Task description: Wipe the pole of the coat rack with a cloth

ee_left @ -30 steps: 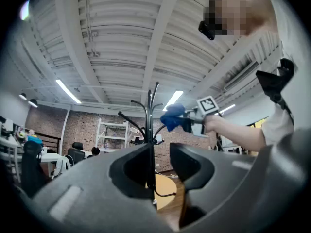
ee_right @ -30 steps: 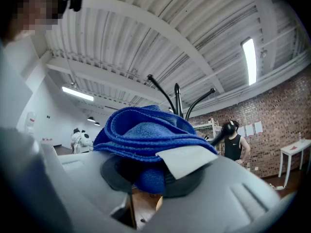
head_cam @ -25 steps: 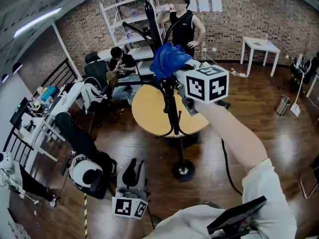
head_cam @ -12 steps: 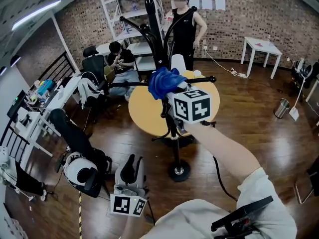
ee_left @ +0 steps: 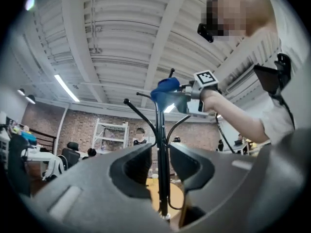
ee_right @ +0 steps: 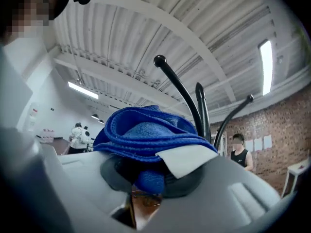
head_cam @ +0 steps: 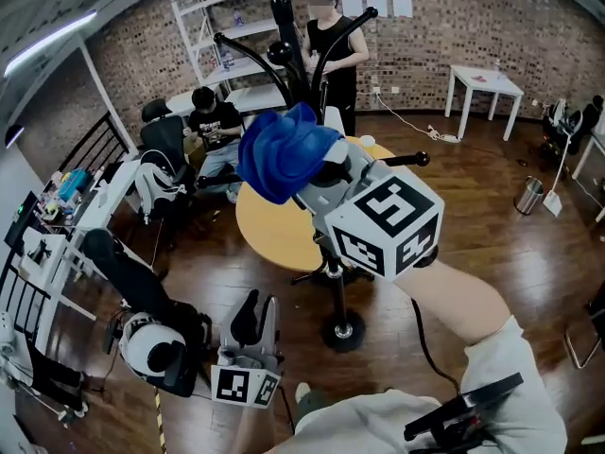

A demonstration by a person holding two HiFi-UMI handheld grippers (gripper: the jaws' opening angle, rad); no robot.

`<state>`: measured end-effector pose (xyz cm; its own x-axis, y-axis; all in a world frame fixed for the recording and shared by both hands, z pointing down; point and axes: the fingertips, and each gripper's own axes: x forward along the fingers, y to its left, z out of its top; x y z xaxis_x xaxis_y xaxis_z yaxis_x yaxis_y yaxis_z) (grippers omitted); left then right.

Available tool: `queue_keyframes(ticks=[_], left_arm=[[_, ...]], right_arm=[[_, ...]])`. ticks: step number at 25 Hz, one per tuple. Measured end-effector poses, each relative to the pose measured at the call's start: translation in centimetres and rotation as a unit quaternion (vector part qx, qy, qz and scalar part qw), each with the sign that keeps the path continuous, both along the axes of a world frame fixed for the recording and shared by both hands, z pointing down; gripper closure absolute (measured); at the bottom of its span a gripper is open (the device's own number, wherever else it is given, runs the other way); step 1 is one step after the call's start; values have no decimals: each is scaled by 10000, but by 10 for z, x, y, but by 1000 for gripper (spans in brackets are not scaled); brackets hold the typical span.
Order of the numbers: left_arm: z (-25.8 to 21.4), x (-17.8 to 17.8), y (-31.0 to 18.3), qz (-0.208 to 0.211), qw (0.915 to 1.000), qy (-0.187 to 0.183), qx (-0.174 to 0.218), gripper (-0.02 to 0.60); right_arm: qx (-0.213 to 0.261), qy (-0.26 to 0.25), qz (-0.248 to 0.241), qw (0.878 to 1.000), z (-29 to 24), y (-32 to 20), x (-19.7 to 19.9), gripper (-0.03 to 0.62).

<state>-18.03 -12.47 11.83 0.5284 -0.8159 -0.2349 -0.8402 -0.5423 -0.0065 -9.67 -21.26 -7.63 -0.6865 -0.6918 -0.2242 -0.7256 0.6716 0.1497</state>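
While right gripper (ee_right: 148, 173) grips one cloth (ee_right: 146, 130), left gripper (ee_left: 160, 160) likely empty.

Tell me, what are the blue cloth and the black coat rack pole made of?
The cloth looks like soft microfibre or terry: fuzzy blue loops and thick folds. The coat rack pole looks like metal painted black: thin, smooth, slightly shiny; I can't be sure.
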Motion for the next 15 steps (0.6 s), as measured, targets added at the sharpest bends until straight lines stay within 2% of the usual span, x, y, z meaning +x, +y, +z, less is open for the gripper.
queue_keyframes(ticks=[4,7,12,15], left_arm=[[-15,-29,-44,631,9980,-1,86,476],[-16,-50,-66,908,9958,-10,103,476],[-4,-69,-95,1538,9879,23,-196,476],[-3,-64,-102,1963,9802,5,-263,476]], right_arm=[[8,314,787,9964,-31,-48,-11,499],[-251,584,1391,9882,-8,-71,-4,499],[-996,741,1857,9747,62,-93,-6,499],[-959,563,2122,9709,58,-86,-3,499]])
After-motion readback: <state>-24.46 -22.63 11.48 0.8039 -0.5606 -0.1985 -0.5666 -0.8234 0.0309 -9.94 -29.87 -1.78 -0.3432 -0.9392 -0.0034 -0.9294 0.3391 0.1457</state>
